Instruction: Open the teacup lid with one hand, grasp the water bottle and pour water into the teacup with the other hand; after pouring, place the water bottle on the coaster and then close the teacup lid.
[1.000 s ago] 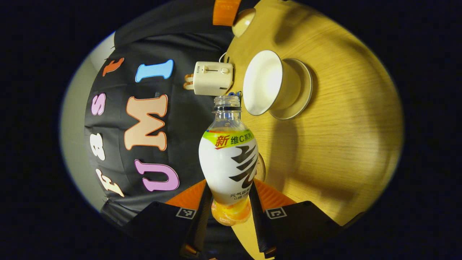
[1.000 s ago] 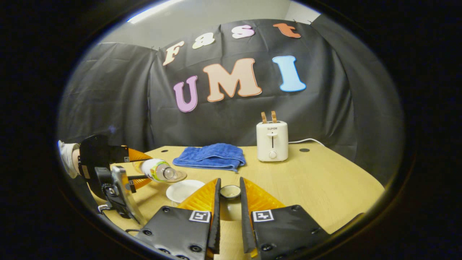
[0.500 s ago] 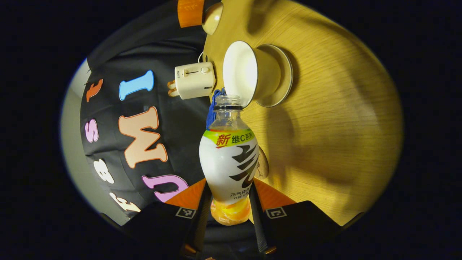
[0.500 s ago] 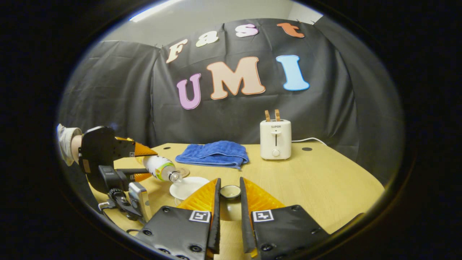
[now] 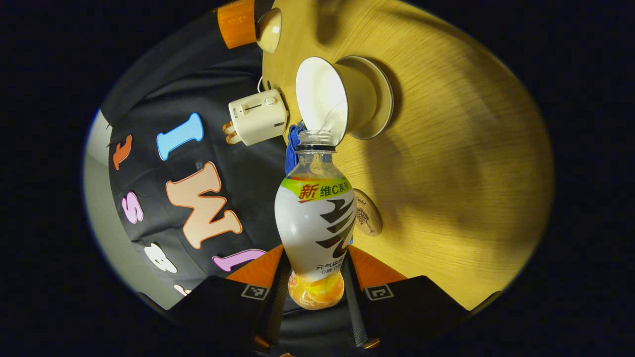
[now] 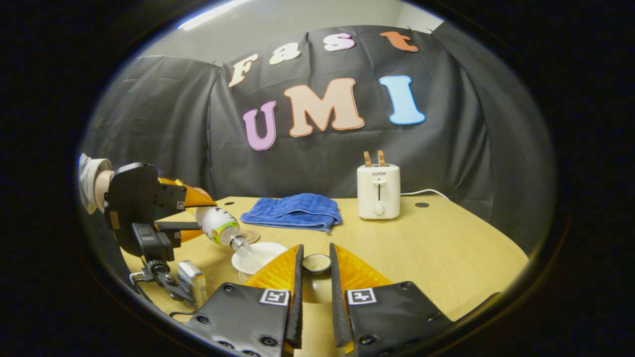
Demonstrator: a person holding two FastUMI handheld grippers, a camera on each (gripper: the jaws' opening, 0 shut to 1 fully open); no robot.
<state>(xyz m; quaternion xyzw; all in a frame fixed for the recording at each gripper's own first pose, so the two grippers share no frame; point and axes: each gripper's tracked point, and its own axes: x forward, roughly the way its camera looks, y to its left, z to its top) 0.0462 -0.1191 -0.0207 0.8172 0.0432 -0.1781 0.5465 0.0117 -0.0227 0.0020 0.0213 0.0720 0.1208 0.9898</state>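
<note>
Left gripper view: your left gripper [image 5: 316,292] has its fingers pinching the water bottle [image 5: 316,223] near its base. You hold it tipped, open mouth at the rim of the white teacup [image 5: 331,99], a thin stream running in. The bottle's wrap is glossy white with black strokes and a green band of printed characters. The teacup sits on a saucer [image 5: 378,96] on the wood-grain tabletop [image 5: 456,148]. Just beside the bottle lies the round wooden coaster [image 5: 367,219], engraved with a small tree. A cream toaster [image 5: 257,116] stands beyond.

Right gripper view: your right gripper [image 6: 315,277] has its fingers pinching the small rounded teacup lid [image 6: 316,263]. A folded blue towel [image 6: 292,212] lies behind, left of the toaster.
</note>
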